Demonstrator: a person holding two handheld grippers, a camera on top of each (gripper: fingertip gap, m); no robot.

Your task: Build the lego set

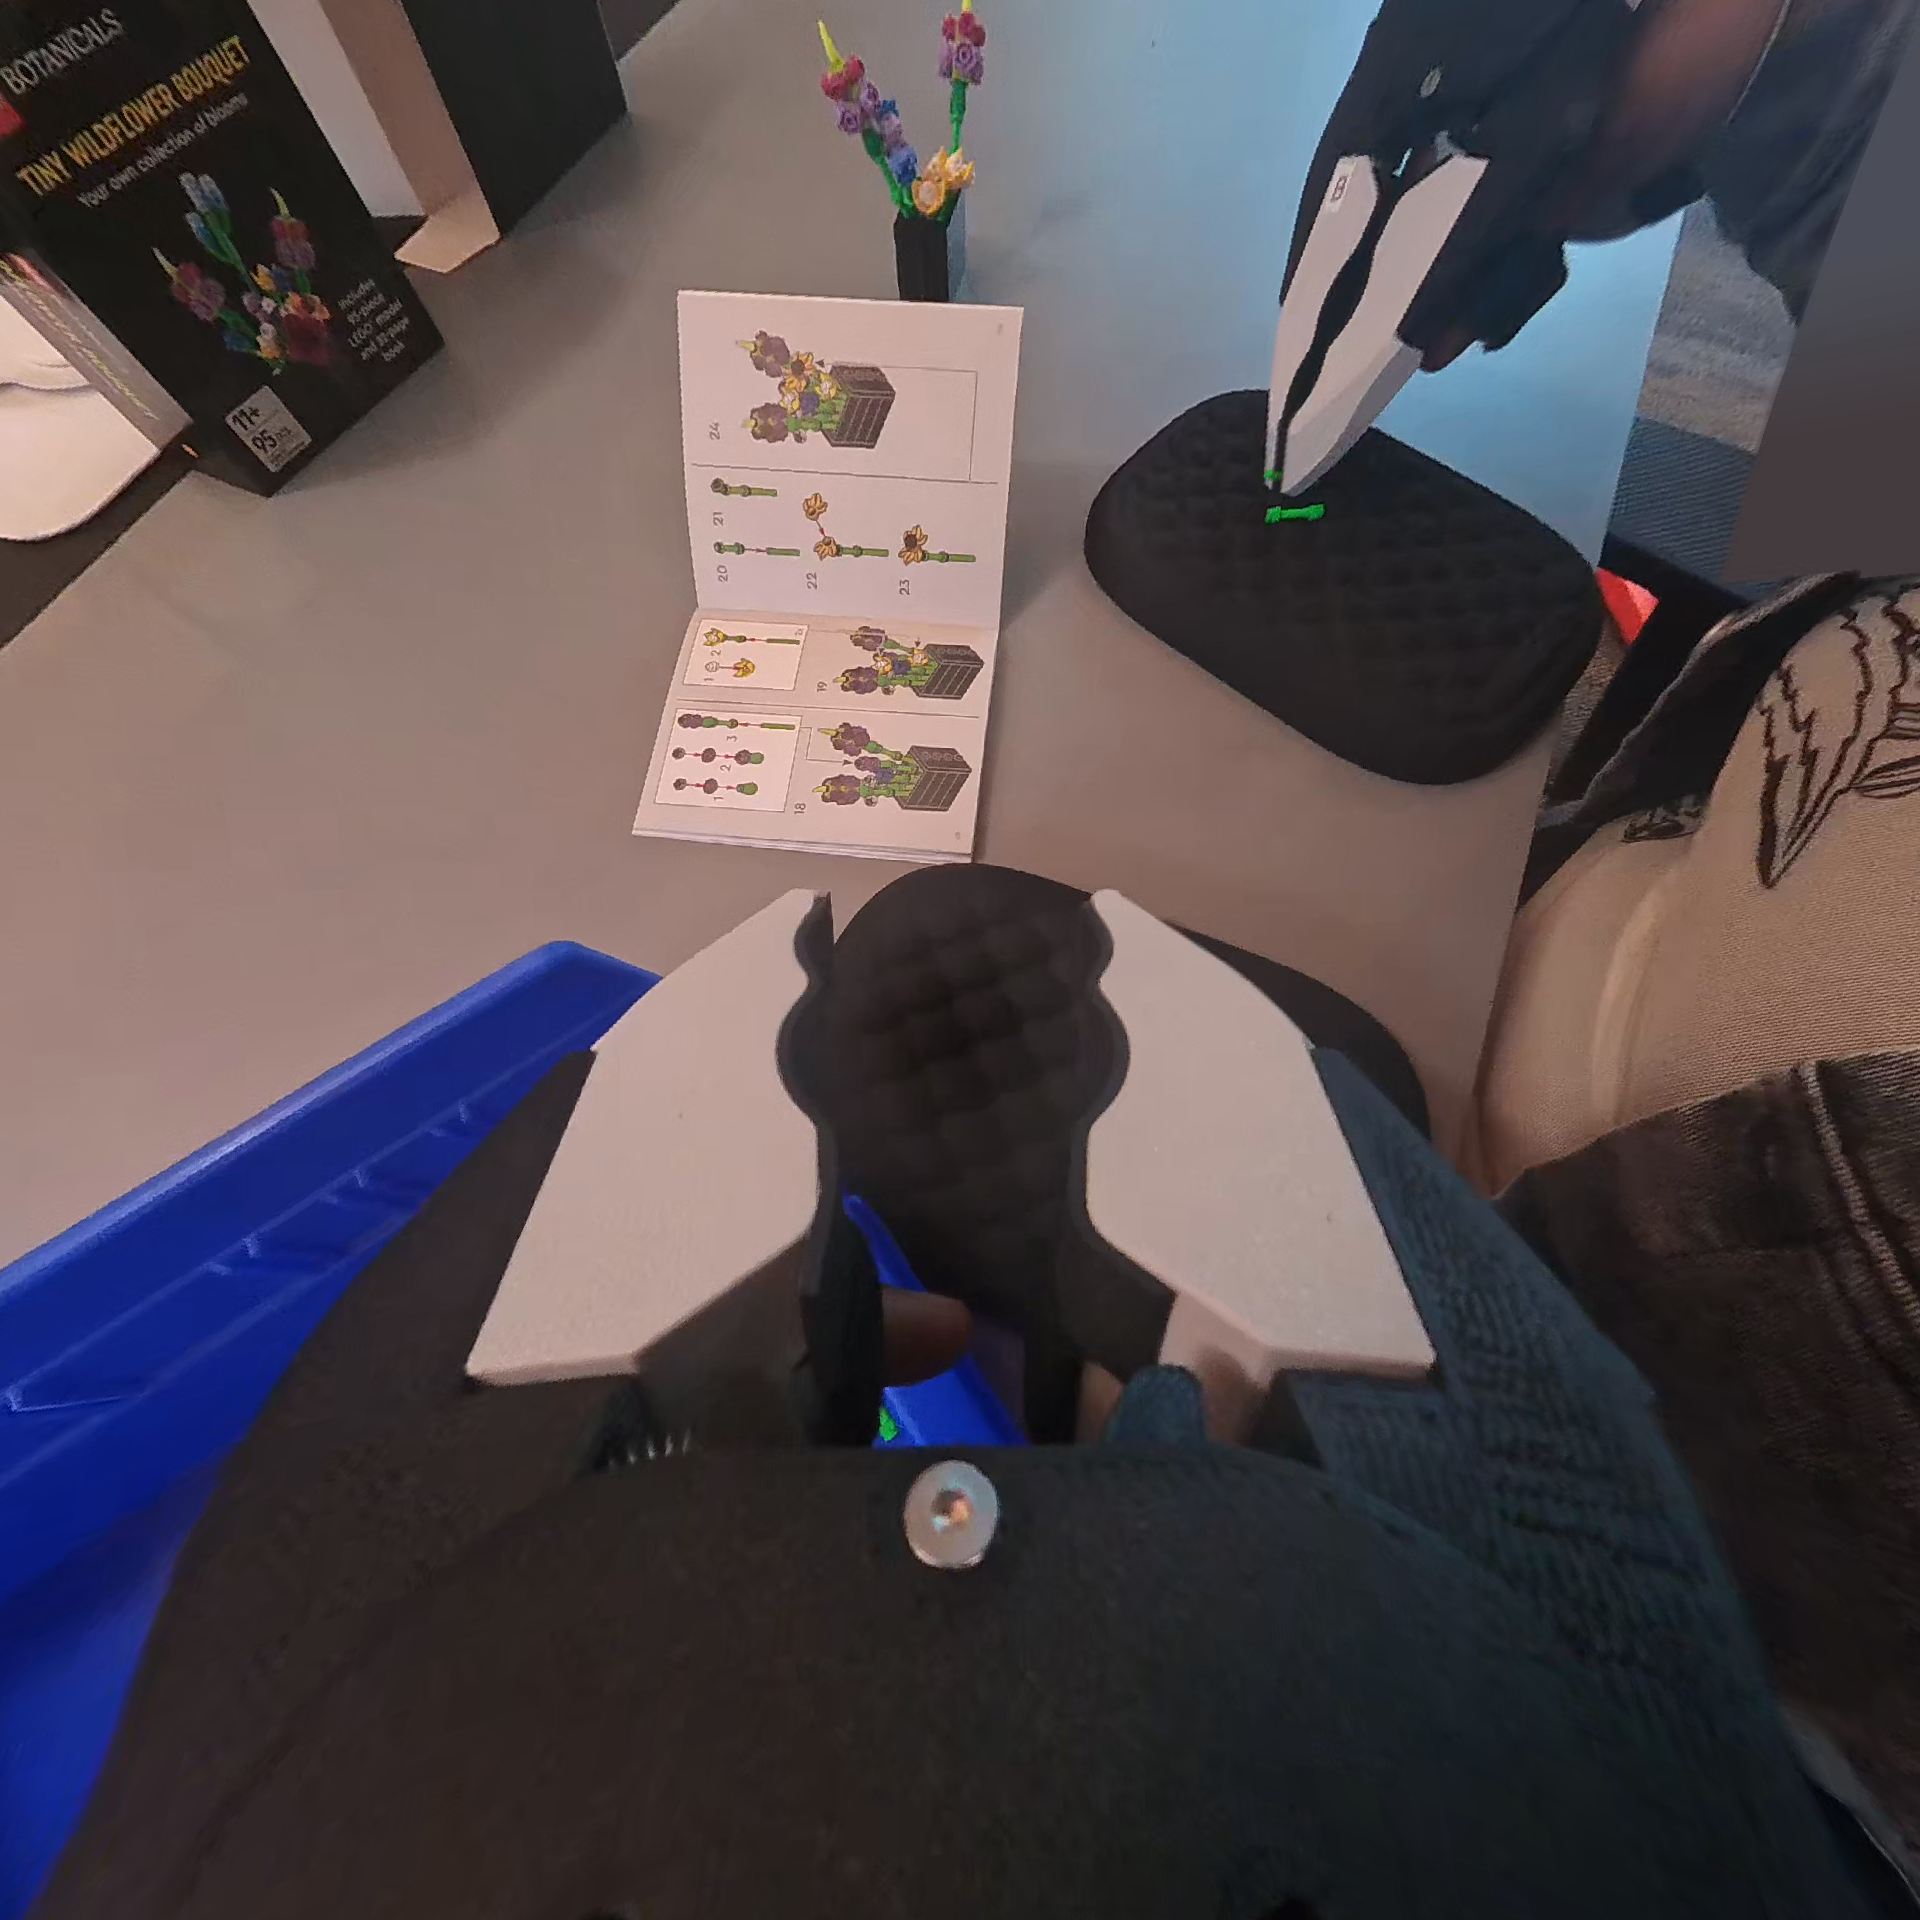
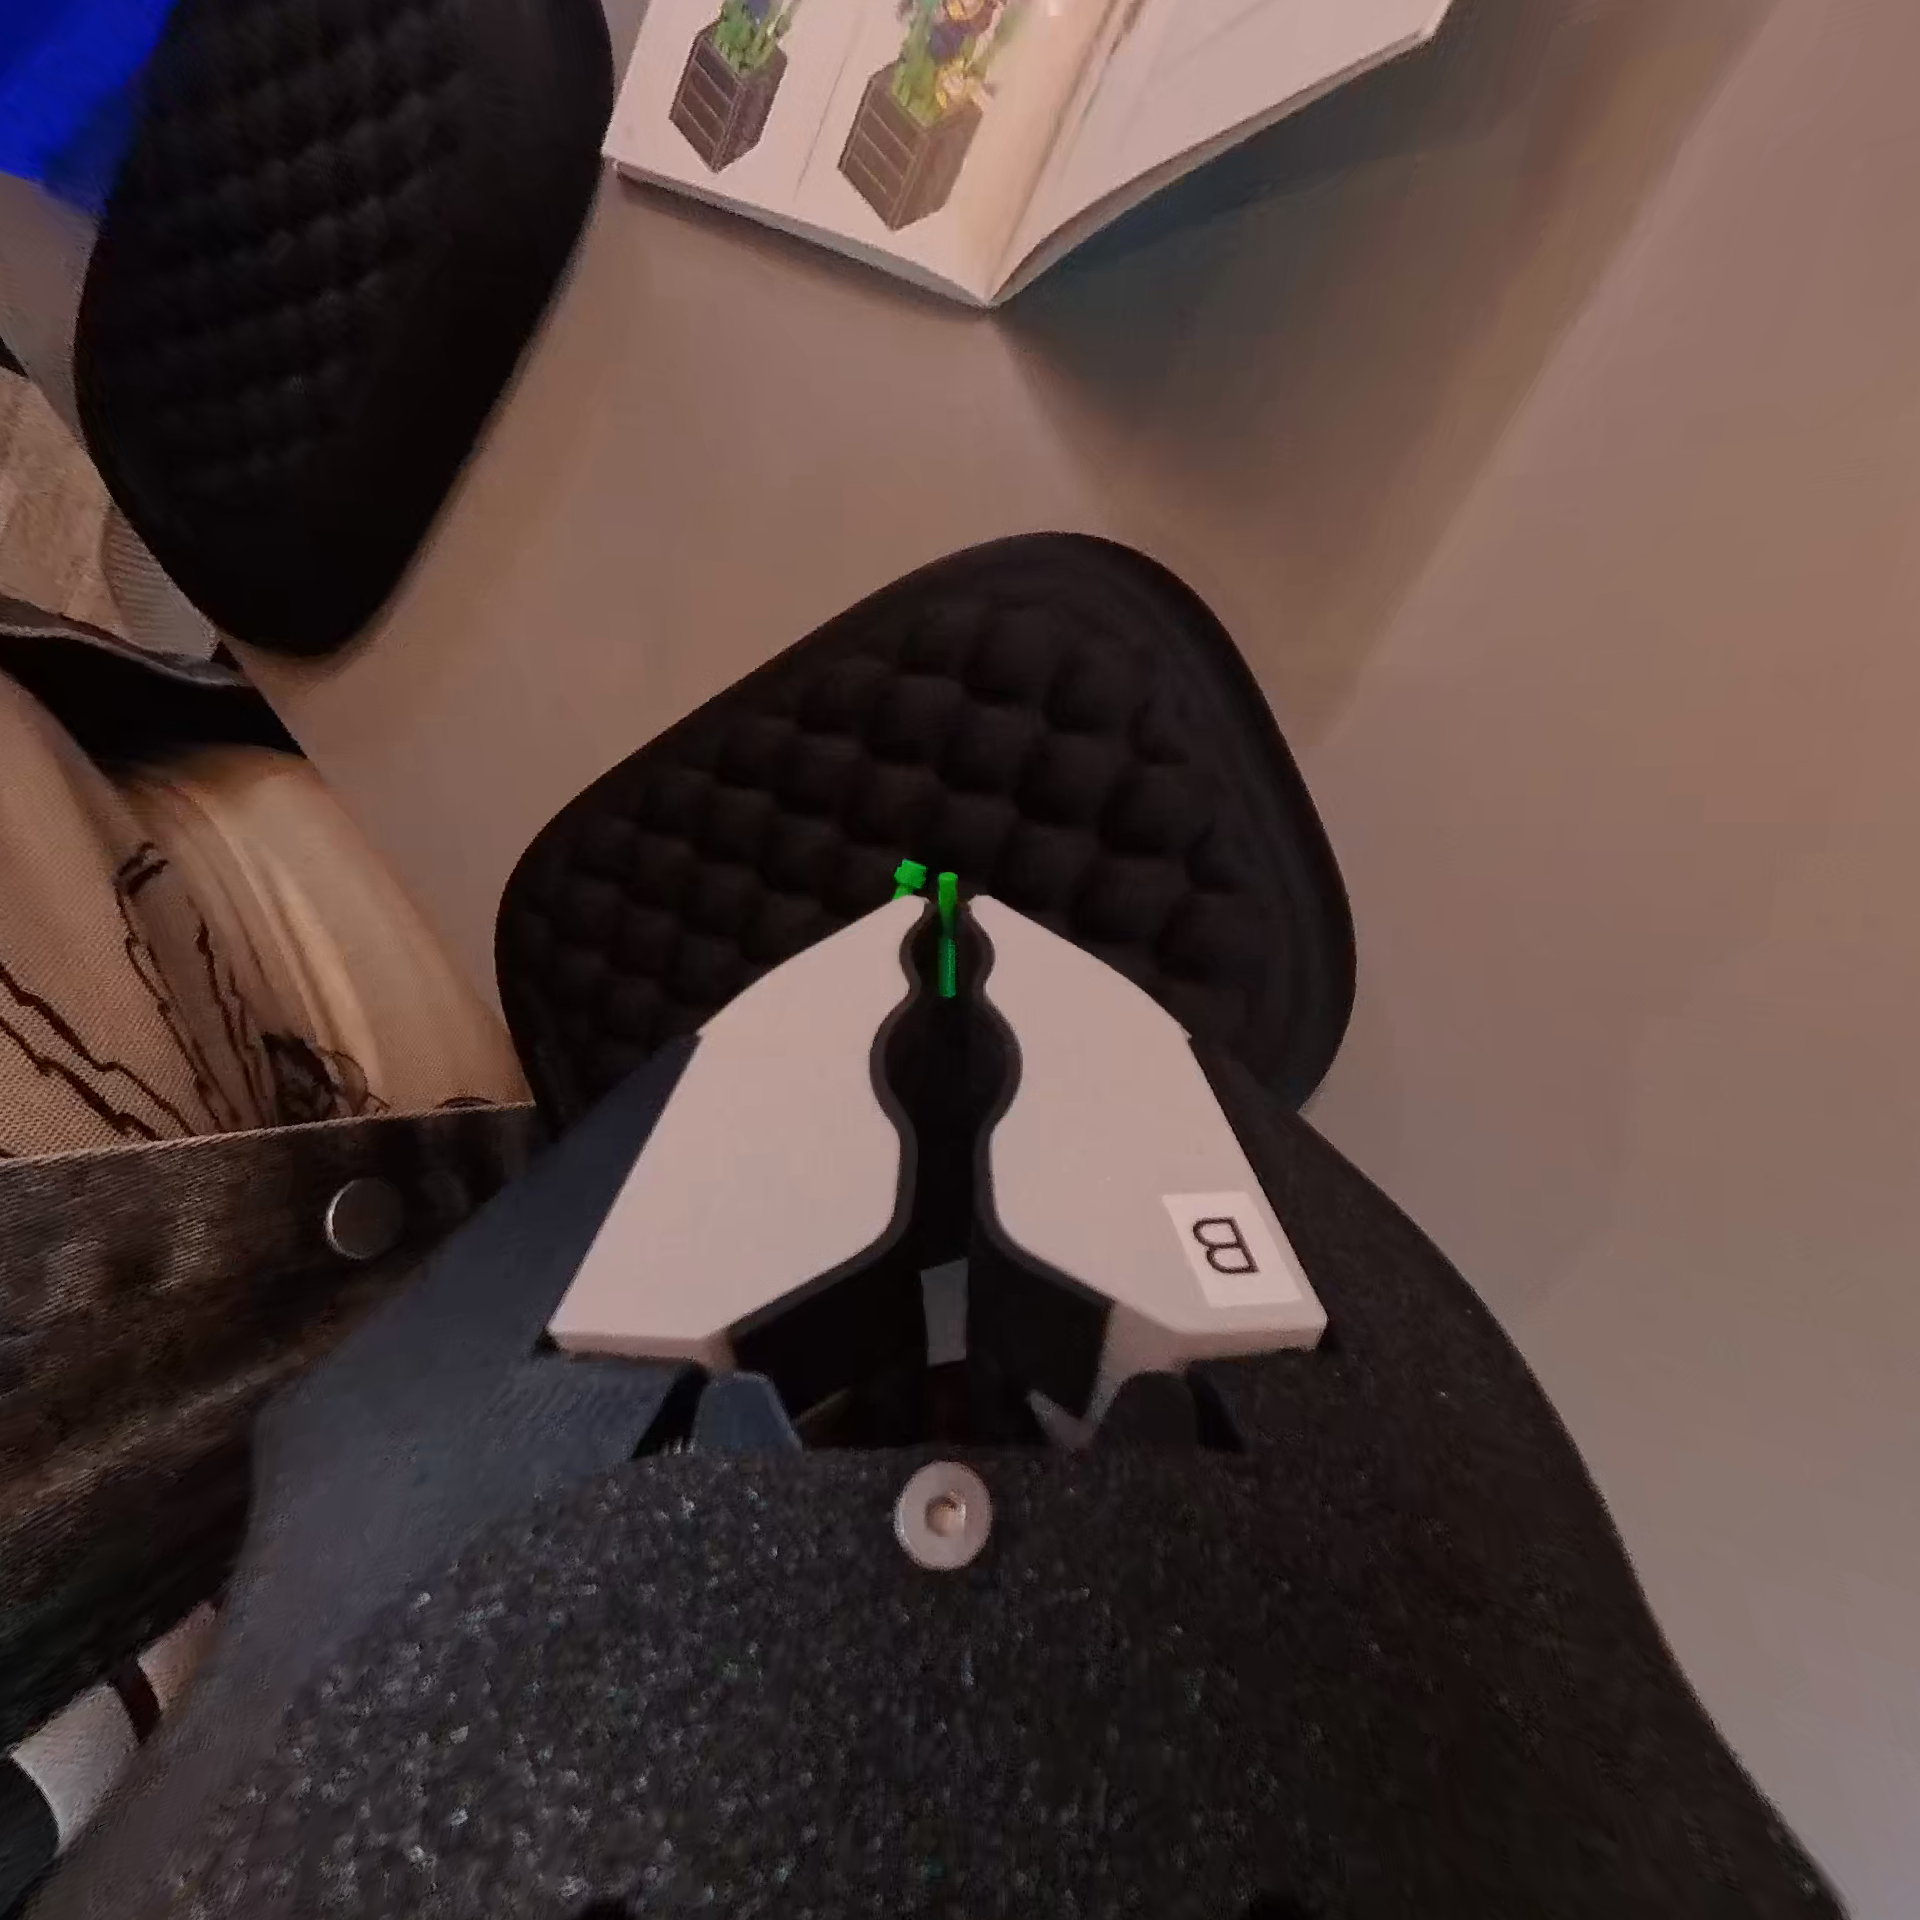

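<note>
My right gripper (image 2: 948,902) is shut on a thin green stem piece (image 2: 945,940) and holds it upright, tip down, on a black quilted pad (image 2: 1039,748). A second small green piece (image 2: 906,879) lies on the pad just left of the fingertips. In the left wrist view the right gripper (image 1: 1283,476) stands over that pad (image 1: 1351,623), with the loose green piece (image 1: 1294,513) beside it. My left gripper (image 1: 956,914) is open and empty above a second black pad (image 1: 966,1029). The partly built flower bouquet (image 1: 914,135) stands in a black vase at the back.
An open instruction booklet (image 1: 831,571) lies on the grey table between the pads and the bouquet. A blue bin (image 1: 260,1143) sits under my left gripper's left side. The set's black box (image 1: 208,260) stands at the back left. A person's patterned sleeve (image 1: 1714,883) is at the right. There is about 25 cm between the tips of the two grippers.
</note>
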